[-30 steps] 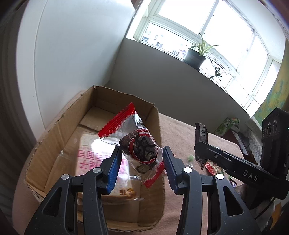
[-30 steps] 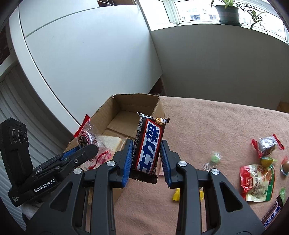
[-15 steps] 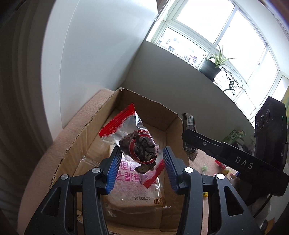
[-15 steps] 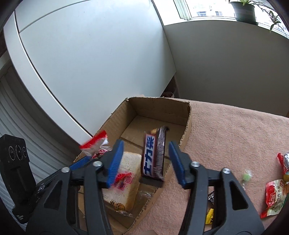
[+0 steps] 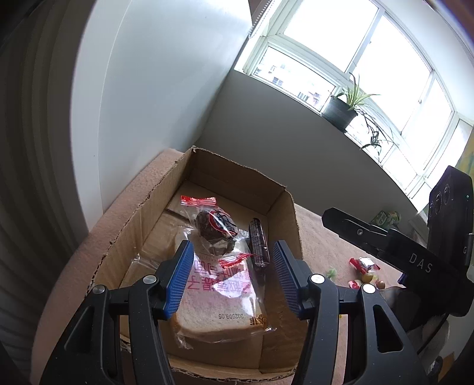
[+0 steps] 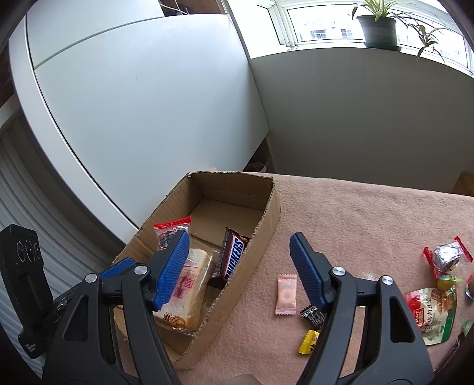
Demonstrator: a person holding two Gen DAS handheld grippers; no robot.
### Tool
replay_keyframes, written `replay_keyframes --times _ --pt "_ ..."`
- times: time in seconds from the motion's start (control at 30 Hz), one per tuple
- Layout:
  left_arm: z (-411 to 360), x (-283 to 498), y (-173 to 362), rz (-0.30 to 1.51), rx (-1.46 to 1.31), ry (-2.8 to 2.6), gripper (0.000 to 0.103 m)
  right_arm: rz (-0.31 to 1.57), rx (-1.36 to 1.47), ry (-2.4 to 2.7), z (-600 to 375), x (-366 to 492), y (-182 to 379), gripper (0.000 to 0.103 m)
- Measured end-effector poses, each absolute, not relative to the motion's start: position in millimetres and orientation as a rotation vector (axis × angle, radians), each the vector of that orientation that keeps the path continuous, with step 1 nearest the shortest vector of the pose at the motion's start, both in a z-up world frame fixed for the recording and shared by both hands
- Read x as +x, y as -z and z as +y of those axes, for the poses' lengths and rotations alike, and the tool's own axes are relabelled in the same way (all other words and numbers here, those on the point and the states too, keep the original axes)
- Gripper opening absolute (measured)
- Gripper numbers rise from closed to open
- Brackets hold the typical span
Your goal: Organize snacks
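A cardboard box [image 5: 291,219] [image 6: 266,225] stands on the pink tablecloth. Inside lie a wrapped bread slice [image 5: 219,302] [image 6: 189,290], a red-ended clear packet with a dark snack [image 5: 214,225] [image 6: 169,232] and a Snickers bar [image 5: 258,242] [image 6: 231,257] leaning on the box's right wall. My left gripper [image 5: 234,275] is open and empty above the bread. My right gripper [image 6: 240,269] is open and empty over the box's right wall.
Loose snacks lie on the cloth to the right: a pink sachet [image 6: 286,293], a yellow candy [image 6: 308,342], a black candy [image 6: 311,314], a red-and-green bag [image 6: 432,311], a foil packet [image 6: 447,254]. A white cabinet stands left; a potted plant [image 6: 376,26] sits on the windowsill.
Both grippers opened. The red-ended packet dropped from the left gripper onto the bread. The Snickers bar dropped from the right gripper into the box, and that gripper drew back to the right.
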State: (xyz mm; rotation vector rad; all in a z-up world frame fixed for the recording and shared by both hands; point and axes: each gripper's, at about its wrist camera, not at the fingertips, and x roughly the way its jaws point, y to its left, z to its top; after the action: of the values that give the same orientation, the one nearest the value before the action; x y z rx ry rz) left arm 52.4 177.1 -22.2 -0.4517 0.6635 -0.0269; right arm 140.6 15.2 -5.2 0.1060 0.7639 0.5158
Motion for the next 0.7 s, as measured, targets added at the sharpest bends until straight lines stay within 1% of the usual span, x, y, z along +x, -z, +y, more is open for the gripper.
replay_keyframes --times 0.13,0.4,0.7 --pt "165 47 22 0.658 -0.449 0.053 0.055 0.76 0.106 -0.476 -12 128 4 0.073" --pt "120 44 14 0.649 -0.36 0.137 0.055 0.76 0.1 -0.345 -79 102 14 0.073" --pt "67 39 20 0.697 -0.296 0.253 0.055 0.784 0.166 -0.185 -173 68 36 0.073"
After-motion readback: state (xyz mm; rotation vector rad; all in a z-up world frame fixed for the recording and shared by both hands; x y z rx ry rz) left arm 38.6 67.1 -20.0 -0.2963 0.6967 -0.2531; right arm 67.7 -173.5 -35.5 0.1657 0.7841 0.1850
